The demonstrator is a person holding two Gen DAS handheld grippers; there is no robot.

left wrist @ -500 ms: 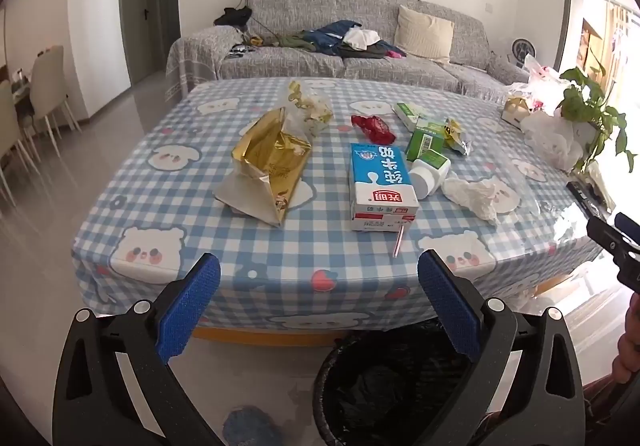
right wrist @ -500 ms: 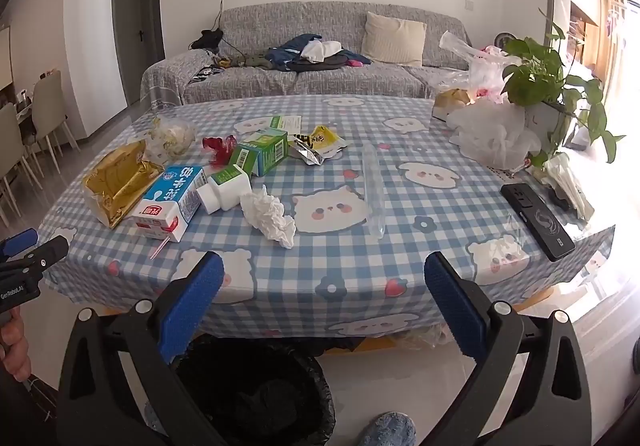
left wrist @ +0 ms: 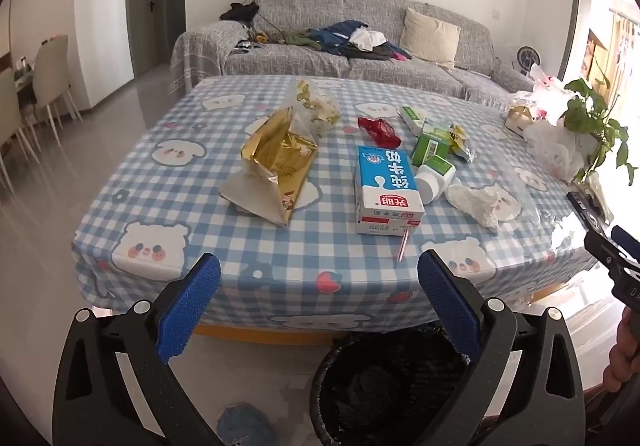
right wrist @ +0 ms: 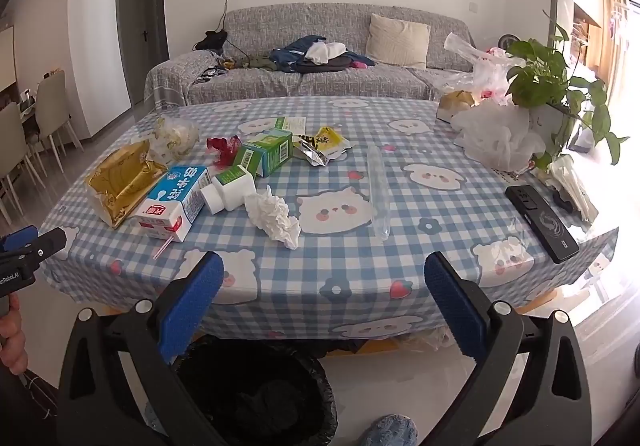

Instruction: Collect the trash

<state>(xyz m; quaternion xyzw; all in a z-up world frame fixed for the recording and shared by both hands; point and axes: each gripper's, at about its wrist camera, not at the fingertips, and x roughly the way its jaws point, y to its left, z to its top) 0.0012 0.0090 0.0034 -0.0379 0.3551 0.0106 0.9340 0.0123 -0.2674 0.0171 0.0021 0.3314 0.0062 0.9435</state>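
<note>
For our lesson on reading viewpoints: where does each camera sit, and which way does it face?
Left wrist: on the left gripper, before the table's near edge, facing the sofa; own open blue fingers show, the right gripper at right.
Right wrist: on the right gripper, further right, facing likewise; own open fingers, left gripper at left.
Shared: milk carton, crumpled tissue, black bin below.

left gripper (left wrist: 319, 300): black frame, silver screws | fingers (left wrist: 188, 308): blue textured pads | right gripper (right wrist: 323, 302): same
</note>
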